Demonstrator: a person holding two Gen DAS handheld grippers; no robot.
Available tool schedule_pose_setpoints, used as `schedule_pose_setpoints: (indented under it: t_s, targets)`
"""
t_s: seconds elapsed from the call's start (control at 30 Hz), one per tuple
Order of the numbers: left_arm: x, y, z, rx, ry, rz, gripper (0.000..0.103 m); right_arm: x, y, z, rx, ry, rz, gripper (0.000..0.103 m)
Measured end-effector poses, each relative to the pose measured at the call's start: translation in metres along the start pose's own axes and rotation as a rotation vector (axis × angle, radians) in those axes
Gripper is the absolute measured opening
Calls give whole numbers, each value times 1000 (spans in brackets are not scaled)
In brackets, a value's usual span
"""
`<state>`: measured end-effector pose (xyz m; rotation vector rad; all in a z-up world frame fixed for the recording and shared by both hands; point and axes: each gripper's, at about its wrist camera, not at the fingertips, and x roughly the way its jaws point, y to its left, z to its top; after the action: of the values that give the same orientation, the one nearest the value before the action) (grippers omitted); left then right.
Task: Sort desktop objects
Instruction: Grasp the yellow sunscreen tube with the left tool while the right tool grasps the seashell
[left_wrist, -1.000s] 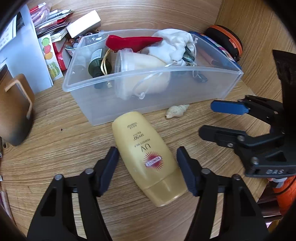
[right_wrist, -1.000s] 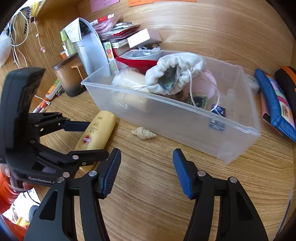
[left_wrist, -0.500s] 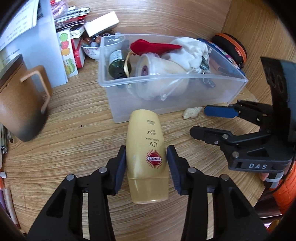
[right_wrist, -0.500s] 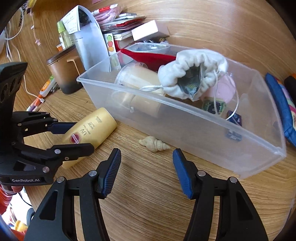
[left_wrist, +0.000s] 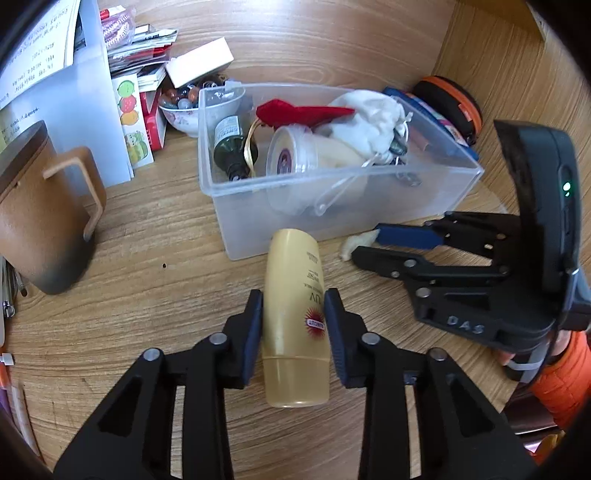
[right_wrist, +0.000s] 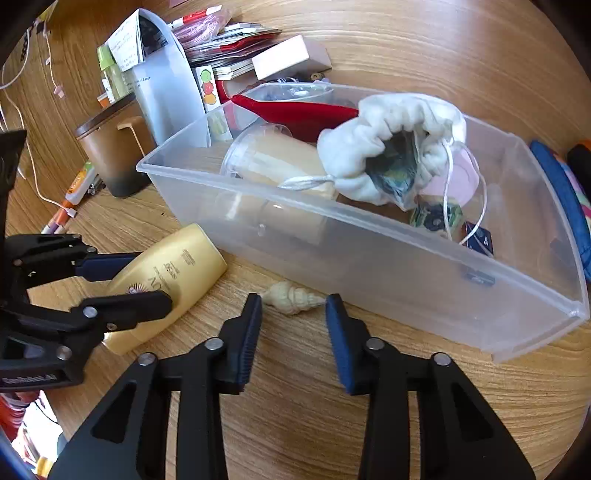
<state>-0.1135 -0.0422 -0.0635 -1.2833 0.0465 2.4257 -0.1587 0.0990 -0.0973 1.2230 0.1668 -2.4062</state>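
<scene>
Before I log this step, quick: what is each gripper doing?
Left gripper: closing on the yellow sunscreen bottle, pads against its sides.
Right gripper: closing around the small seashell; contact unclear.

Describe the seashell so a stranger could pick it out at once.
Find the clear plastic bin on the wooden desk. On the desk just in front of its near wall lies the seashell, at the right gripper fingertips as its jaws close. It is small, cream and spiral-ridged, unlike the smooth yellow bottle beside it.
</scene>
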Motion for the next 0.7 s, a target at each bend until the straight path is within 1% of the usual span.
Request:
schedule_pose_setpoints:
  t_s: [0.1,0.2,0.3,0.47,0.57,0.63,0.7]
  targets:
    - [0,-5,1,25,-2,7,31,0,3,1,-13,-4,3,28]
    - [3,-7,4,38,7,-3,31,-1,4,0,-32,-1,6,27]
    - [4,-10,4,52,22,-17,31,-5,3,-2,-37,24,43,27]
    - [6,-17,3,84,41,-26,32,-19,-2,-18,-51,58,49,26]
    - [12,-19,3,80,61,-30,33,-26,-5,-25,-56,69,42,26]
    - [18,-20,4,68,73,-33,33,-27,-6,-25,-58,59,32,26]
    - [23,-21,6,65,79,-30,33,-25,-6,-23,-54,48,41,26]
